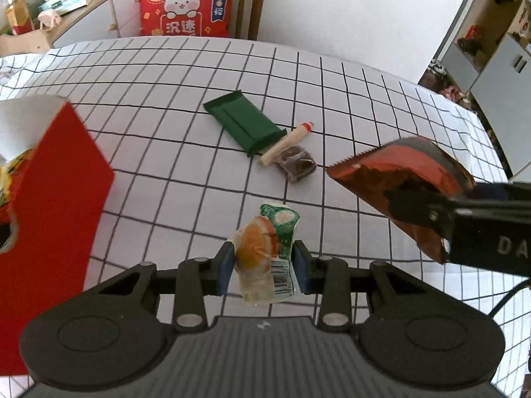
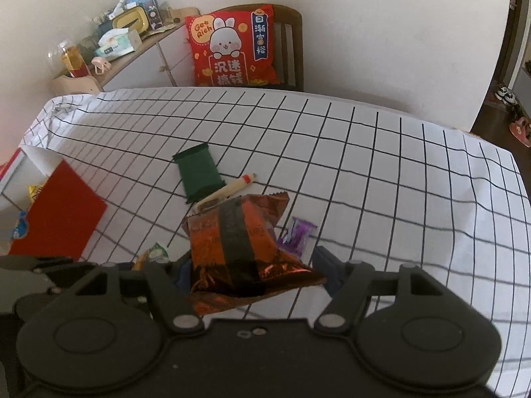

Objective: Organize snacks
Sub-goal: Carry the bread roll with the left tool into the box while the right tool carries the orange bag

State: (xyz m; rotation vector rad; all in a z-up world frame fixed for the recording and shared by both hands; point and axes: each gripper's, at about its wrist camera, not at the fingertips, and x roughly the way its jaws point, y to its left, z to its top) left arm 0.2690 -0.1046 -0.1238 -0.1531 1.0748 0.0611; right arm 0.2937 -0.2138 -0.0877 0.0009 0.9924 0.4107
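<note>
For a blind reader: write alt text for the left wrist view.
The left gripper holds a small orange-and-green snack packet above a grid-patterned tablecloth. The right gripper holds a red-brown foil bag; a red box stands at left.

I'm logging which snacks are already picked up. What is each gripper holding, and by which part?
The left gripper holds the clear orange-and-green packet by its sides at mid-height. The right gripper holds the red-brown foil bag across its lower part.

Glossy crinkled foil snack bag (image 2: 245,248), matt cloth tablecloth (image 2: 381,172), clear plastic wrapper (image 1: 265,252)
</note>
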